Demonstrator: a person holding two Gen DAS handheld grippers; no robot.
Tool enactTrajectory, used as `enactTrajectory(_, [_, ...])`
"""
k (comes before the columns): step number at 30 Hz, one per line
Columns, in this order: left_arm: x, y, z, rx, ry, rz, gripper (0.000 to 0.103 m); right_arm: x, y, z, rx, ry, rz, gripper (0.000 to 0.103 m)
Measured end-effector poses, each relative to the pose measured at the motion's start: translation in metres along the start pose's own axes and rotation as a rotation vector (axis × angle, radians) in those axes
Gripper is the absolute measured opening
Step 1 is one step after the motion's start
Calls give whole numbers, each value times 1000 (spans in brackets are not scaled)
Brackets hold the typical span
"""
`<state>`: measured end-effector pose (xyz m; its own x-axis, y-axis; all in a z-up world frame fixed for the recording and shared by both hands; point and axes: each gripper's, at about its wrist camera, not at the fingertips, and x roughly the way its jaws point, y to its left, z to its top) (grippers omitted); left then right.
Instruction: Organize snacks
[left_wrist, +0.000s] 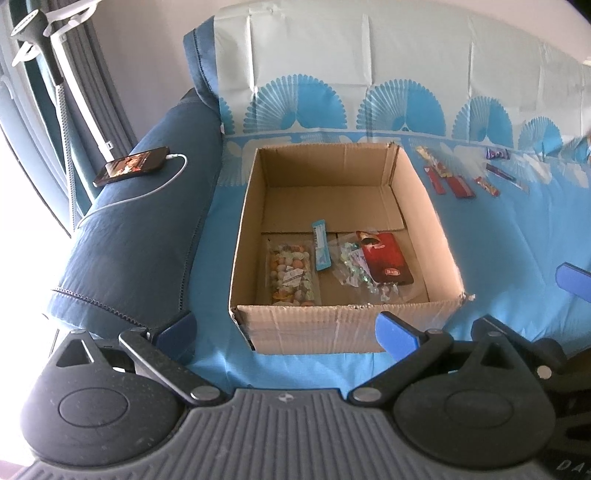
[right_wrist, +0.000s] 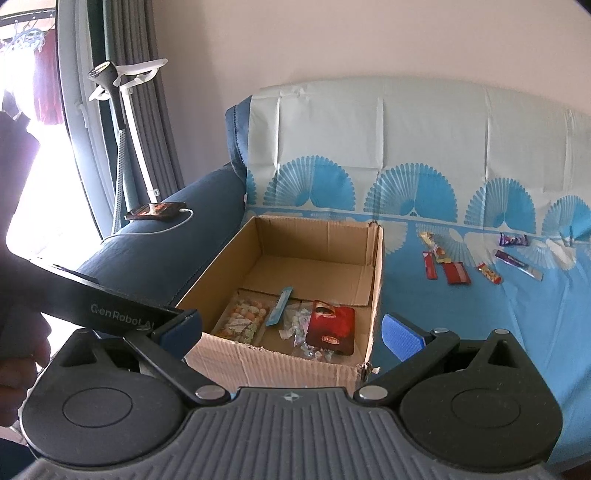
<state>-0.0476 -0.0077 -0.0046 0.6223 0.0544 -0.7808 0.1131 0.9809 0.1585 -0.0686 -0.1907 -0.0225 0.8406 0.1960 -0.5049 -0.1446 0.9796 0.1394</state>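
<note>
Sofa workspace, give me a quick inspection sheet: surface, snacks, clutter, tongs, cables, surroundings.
Surface: sofa under a blue patterned cover.
Job's things: open cardboard box holding a candy bag, blue bar, clear sweets bag, red packet; loose snack bars lie right of it.
Clutter: phone on the armrest.
Tongs: left tongs open, empty; right tongs open, empty.
Cables: white charger cable in the phone.
Surroundings: curtains, white stand, wall.

Brown cardboard box (left_wrist: 343, 325) on a light-blue sheet with white-and-blue fan motifs (left_wrist: 517, 236); inside it, a red pouch (left_wrist: 386, 263) and a blue sachet (left_wrist: 320, 245); left of it, a navy armrest (left_wrist: 147, 221).
</note>
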Motion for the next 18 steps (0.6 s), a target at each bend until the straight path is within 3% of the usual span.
enactTrajectory(18, [17, -34, 7, 99, 44, 14, 103, 10, -40, -9, 122, 20, -4, 103])
